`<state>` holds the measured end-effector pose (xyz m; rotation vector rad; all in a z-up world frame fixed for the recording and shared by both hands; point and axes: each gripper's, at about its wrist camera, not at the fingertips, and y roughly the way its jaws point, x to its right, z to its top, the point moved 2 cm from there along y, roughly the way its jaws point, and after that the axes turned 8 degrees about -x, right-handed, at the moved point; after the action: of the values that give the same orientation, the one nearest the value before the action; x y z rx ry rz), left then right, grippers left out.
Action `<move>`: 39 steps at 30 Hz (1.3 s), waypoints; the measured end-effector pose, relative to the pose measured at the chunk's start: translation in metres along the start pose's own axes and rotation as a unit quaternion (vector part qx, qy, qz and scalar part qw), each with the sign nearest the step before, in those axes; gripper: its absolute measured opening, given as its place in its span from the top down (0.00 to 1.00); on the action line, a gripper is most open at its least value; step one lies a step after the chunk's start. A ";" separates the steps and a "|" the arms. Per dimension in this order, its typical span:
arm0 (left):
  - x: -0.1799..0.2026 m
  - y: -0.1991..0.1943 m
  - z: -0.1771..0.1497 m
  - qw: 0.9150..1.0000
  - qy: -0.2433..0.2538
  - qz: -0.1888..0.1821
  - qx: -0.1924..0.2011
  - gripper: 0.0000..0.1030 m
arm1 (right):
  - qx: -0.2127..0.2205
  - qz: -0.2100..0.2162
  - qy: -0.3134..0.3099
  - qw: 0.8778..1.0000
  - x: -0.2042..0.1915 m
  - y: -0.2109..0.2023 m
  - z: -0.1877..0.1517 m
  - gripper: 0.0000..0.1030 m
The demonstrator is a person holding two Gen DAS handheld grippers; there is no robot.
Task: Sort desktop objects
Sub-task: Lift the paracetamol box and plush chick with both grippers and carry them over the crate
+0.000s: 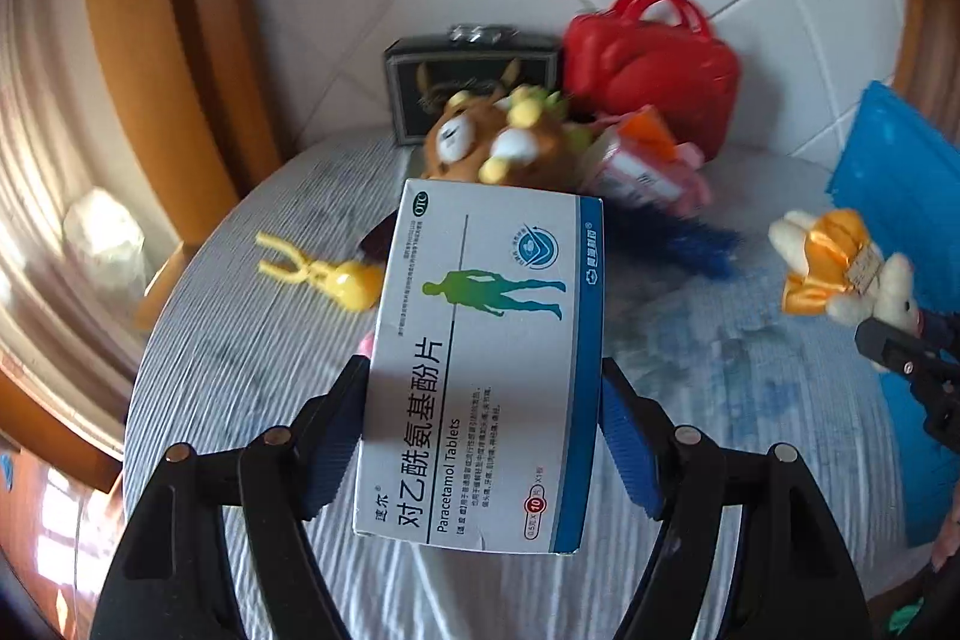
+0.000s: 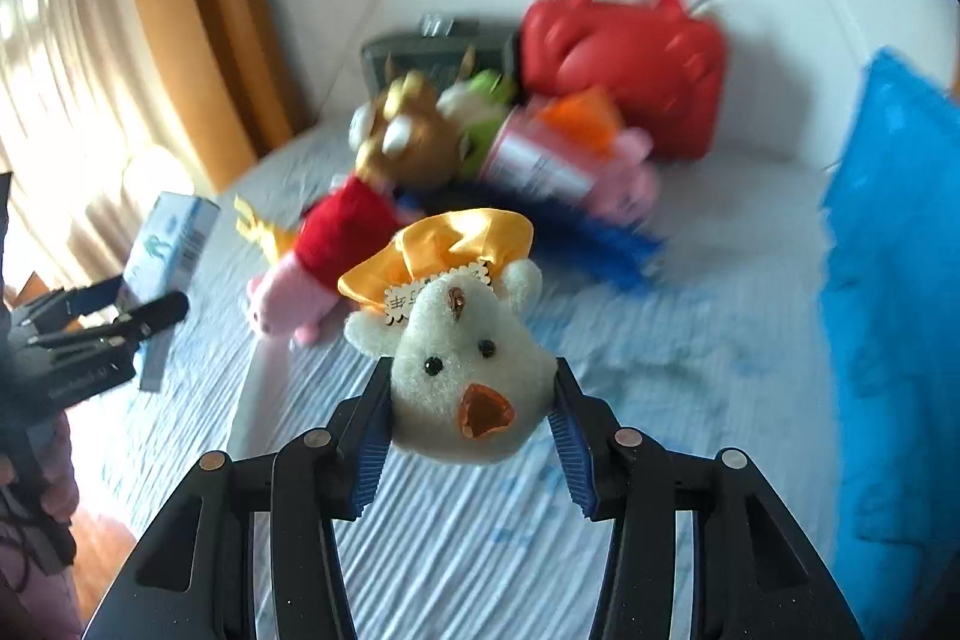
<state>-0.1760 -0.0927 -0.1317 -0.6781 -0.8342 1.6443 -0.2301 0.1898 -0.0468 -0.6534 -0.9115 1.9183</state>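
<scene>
My left gripper (image 1: 483,400) is shut on a white and blue paracetamol box (image 1: 486,364) and holds it above the striped tablecloth (image 1: 240,352). My right gripper (image 2: 471,400) is shut on a white plush duck (image 2: 468,370) with a yellow bow, held above the cloth. The duck also shows in the left wrist view (image 1: 840,268), and the box in the right wrist view (image 2: 174,244). A pile at the back holds a brown plush (image 1: 480,142), a pink pig plush in red (image 2: 324,256), a green plush (image 2: 486,112) and an orange and white box (image 2: 552,148).
A red handbag (image 1: 654,70) and a dark case (image 1: 468,70) stand at the back against the tiled wall. A yellow plastic toy (image 1: 324,274) lies at the left. A blue feathery thing (image 2: 606,238) lies mid-table. A blue cloth (image 2: 894,292) is on the right.
</scene>
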 end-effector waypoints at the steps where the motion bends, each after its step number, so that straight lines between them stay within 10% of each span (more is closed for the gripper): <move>1: 0.010 -0.009 0.002 1.000 0.008 -0.004 0.008 0.29 | 0.014 -0.006 0.002 1.000 0.005 -0.008 -0.001 0.53; 11: 0.127 -0.076 0.024 0.989 0.101 -0.066 0.087 0.29 | 0.138 -0.086 0.055 0.985 0.063 -0.130 -0.019 0.53; 21: 0.269 -0.138 0.034 0.959 0.195 -0.141 0.152 0.29 | 0.199 -0.170 0.121 0.957 0.137 -0.229 -0.048 0.53; 39: 0.477 -0.210 0.001 0.915 0.288 -0.223 0.176 0.29 | 0.194 -0.291 0.193 0.917 0.273 -0.314 -0.130 0.53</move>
<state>-0.1618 0.4007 0.0351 -0.6114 -0.2228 1.0508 -0.1075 0.5793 0.1060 -0.4329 -0.3885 1.3101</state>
